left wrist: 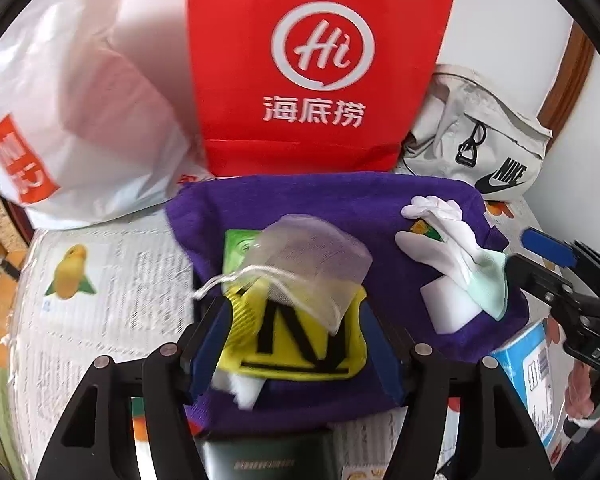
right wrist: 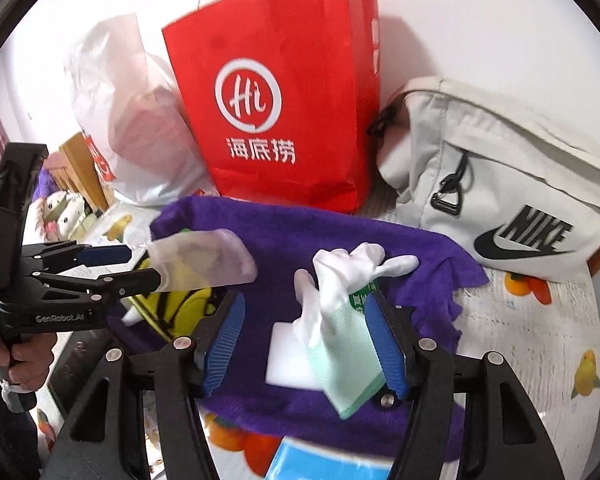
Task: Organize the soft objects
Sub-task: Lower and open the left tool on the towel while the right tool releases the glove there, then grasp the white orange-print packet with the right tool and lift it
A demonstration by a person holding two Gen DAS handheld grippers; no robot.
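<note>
Limp, light white glove point(right wrist: 339, 280) draped over a foam block point(right wrist: 288, 356) on the purple towel point(right wrist: 427, 264); best pinched at its mint cuff. Right gripper point(right wrist: 305, 300) spread around it. Left gripper point(left wrist: 292, 308) at the mesh pouch point(left wrist: 311, 264), closure impossible to tell.

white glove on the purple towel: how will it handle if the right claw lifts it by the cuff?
Likely floppy: the white glove already lies crumpled, fingers splayed over the purple towel. Probably very light; thin knit fabric. It overlaps the white foam block, so lifting might drag or nudge that. The right claw stands open around the cuff.
</note>
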